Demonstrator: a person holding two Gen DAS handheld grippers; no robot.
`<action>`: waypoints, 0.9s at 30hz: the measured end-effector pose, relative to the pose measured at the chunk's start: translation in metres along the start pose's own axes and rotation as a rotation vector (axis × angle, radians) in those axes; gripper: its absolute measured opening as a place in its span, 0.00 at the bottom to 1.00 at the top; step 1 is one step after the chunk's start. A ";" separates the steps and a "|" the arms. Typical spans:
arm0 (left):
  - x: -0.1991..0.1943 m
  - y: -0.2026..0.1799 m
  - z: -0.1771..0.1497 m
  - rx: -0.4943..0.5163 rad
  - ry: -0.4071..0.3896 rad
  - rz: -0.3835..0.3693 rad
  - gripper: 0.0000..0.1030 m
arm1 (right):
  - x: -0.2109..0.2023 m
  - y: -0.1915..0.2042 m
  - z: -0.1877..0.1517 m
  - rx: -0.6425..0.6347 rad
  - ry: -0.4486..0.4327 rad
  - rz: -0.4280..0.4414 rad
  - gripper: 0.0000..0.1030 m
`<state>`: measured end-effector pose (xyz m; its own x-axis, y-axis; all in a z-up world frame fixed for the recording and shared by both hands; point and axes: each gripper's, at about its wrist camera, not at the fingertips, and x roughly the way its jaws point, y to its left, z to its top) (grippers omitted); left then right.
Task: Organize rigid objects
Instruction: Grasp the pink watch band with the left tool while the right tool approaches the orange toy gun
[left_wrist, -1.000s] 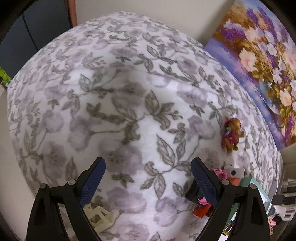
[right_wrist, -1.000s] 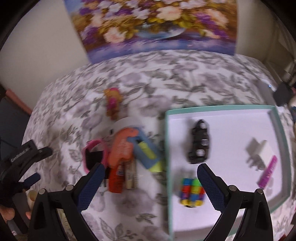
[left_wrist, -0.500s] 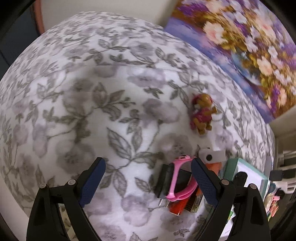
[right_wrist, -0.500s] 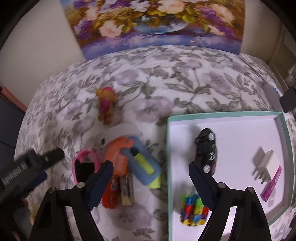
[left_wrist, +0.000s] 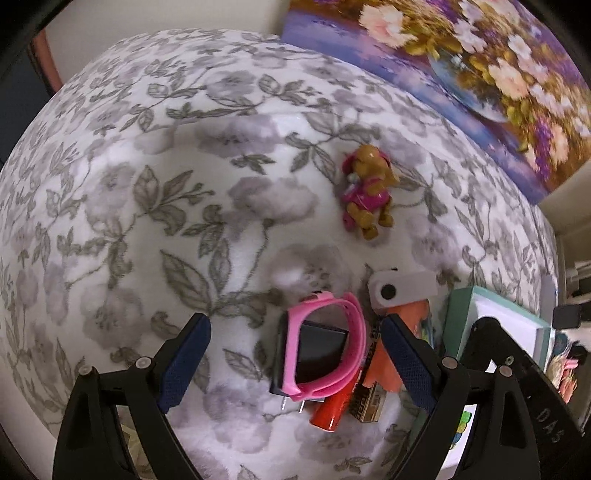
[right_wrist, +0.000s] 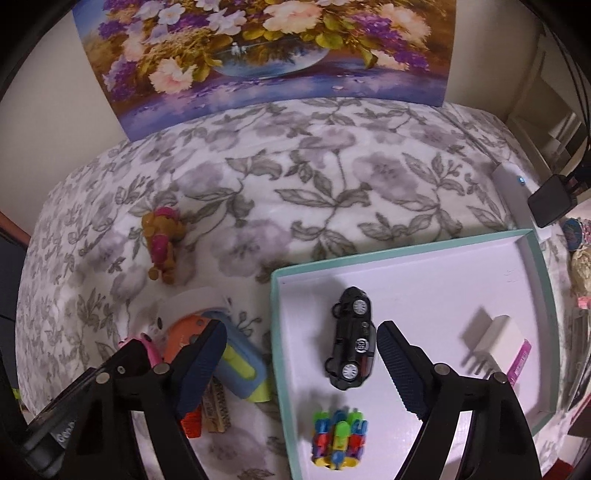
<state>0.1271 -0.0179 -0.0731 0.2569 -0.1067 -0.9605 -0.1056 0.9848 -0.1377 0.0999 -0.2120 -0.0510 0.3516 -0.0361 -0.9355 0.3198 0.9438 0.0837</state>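
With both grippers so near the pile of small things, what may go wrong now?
1. The pink watch band loops around a black plug adapter; the open left gripper may lift both or drop one.
2. The orange-red tube and small brown box lie packed against them and may be knocked aside.
3. The right gripper hangs very close, so the two may collide.

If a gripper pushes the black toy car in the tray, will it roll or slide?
The black toy car lies on its side in the tray, wheels facing sideways, so it would probably slide, not roll. It looks rigid and small, likely light. The tray's smooth white floor may let it skid easily.
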 end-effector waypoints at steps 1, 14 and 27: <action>0.001 -0.001 -0.001 0.005 0.000 0.008 0.91 | 0.000 -0.002 0.000 0.008 0.003 0.004 0.83; 0.010 -0.014 -0.007 0.073 0.003 0.042 0.62 | 0.005 -0.019 -0.003 0.068 0.036 0.002 0.83; -0.008 -0.004 -0.005 0.040 -0.029 -0.021 0.50 | 0.000 0.000 -0.004 0.018 0.015 0.099 0.83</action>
<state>0.1210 -0.0219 -0.0663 0.2860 -0.1237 -0.9502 -0.0619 0.9872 -0.1471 0.0969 -0.2106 -0.0521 0.3687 0.0624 -0.9274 0.3001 0.9363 0.1823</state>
